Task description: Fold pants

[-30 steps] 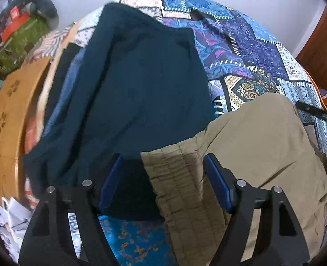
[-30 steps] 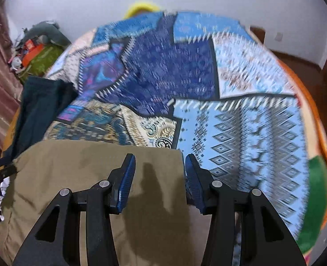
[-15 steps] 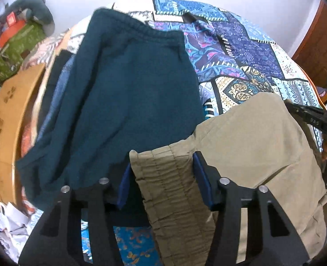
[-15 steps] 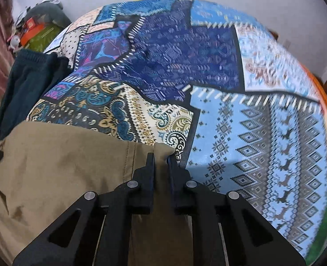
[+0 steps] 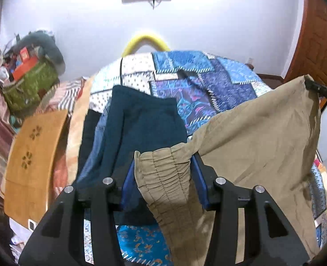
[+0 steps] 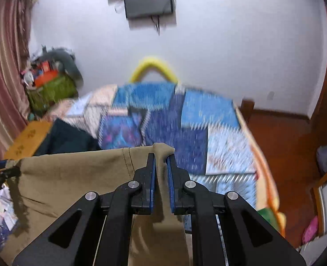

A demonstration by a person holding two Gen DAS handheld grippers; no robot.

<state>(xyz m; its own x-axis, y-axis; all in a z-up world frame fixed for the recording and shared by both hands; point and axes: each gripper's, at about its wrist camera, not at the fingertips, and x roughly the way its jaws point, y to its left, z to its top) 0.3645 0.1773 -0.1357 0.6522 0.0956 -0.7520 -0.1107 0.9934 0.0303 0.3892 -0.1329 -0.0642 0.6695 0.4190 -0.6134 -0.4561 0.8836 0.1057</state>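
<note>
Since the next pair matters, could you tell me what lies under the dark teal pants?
Under the dark teal pants a blue garment and a black one peek out leftward, on the patchwork bedspread; anything further beneath is covered.

1. The left gripper (image 5: 163, 173) had just been closing; its blue pads (image 5: 127, 181) clamped gathered cloth.
2. The right gripper (image 6: 161, 166) stood pinched tight on fabric, aimed toward 12 o'clock.

We find no text, label, brand or number that we can read in either view. The orange box (image 5: 24, 53) on the cluttered green bag (image 5: 29, 86) may carry print, but it is too small and blurred for us to make out.
</note>
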